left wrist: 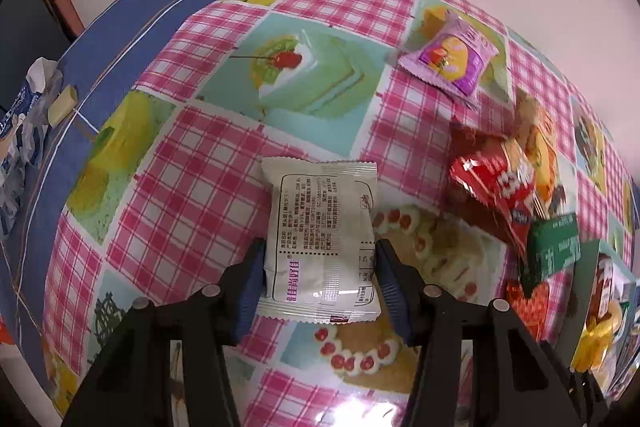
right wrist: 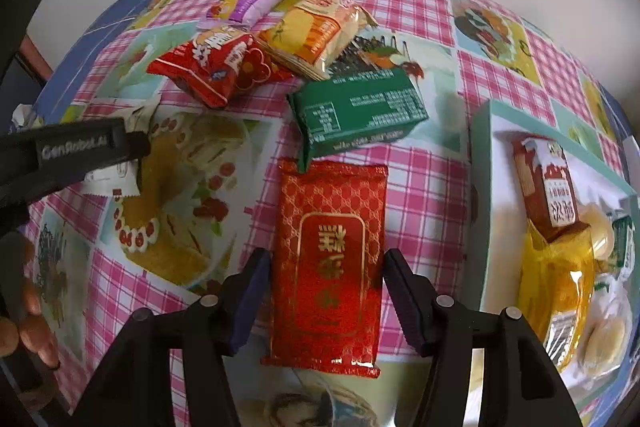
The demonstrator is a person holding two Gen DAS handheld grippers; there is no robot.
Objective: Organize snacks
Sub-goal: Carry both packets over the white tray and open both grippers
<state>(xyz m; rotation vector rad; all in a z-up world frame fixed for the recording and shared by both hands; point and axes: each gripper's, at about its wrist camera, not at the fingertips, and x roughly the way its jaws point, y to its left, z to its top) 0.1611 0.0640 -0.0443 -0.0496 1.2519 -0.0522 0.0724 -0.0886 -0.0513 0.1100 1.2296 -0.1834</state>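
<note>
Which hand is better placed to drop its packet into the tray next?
Probably the right: its tongs straddle the red packet, and the tray sits just beside it. The left tongs straddle the white packet, farther away.

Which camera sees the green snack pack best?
The right wrist view: the green pack lies whole and sharp there, printed back up, one corner overlapping the red-and-gold packet. In the left wrist view only a blurry part of it shows at the right edge.
</note>
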